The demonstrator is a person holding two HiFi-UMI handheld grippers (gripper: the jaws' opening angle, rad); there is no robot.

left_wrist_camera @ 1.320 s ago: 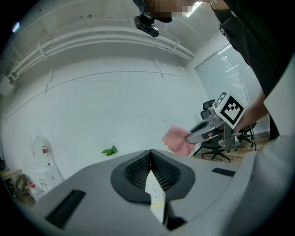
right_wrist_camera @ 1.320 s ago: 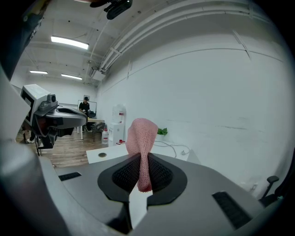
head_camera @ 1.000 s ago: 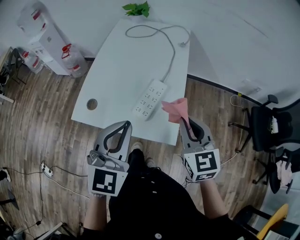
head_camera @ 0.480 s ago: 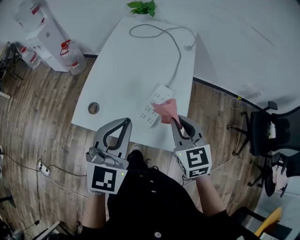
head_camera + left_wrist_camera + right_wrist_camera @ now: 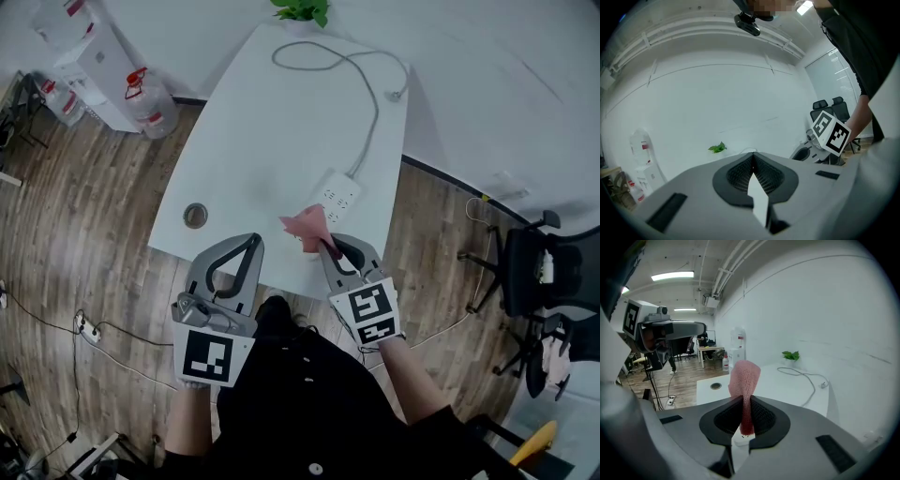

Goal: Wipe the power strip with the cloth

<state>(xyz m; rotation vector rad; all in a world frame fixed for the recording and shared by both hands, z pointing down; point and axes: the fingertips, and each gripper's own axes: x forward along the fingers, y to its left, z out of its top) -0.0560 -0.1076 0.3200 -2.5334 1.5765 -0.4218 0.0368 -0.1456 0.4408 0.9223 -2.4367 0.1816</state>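
No word, number or brand can be read anywhere. In the head view, the left marker cube (image 5: pixel 208 357) at seven o'clock and the right marker cube (image 5: pixel 367 314) at five o'clock carry only black-and-white square patterns, not letters. At ten o'clock the water jug (image 5: pixel 150 101) and the white dispenser (image 5: pixel 75 42) bear red labels, their print too small to make out. The power strip (image 5: pixel 336 195) on the bench (image 5: pixel 253 141) shows no legible marking.

White table (image 5: pixel 262 141): power strip (image 5: pixel 337 195) near the right front edge, its cable (image 5: pixel 370 112) looping toward the far end. Plant (image 5: pixel 302 9) at far edge. Grommet hole (image 5: pixel 195 216) front-left.
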